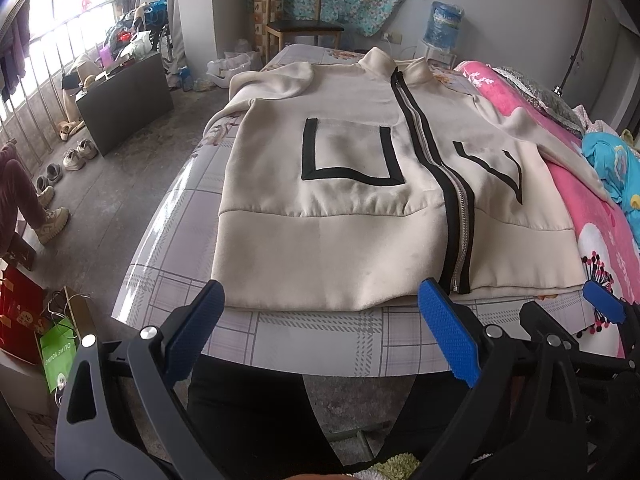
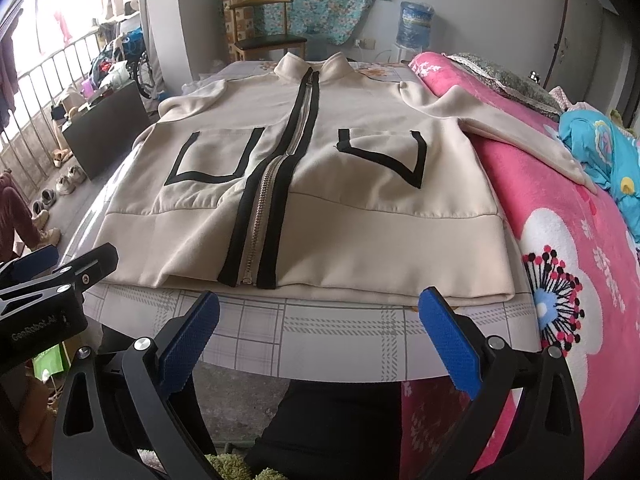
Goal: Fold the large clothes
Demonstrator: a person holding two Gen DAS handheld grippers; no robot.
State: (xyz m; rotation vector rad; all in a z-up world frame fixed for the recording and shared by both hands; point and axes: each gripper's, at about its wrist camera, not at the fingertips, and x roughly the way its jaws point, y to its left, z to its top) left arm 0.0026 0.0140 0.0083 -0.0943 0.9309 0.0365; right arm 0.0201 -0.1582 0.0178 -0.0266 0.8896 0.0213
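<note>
As laid: jacket (image 2: 360, 216) lengthwise, collar far.

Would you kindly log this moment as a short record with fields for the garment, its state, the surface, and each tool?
garment: cream jacket with black trim and two pockets
state: spread flat, front up, zipper closed, not yet folded
sleeves: left one folded in beside the body; right one lying out over the pink blanket
surface: table with checked cover
left tool: open, short of the hem, touching nothing
right tool: open, short of the hem, touching nothing
</note>
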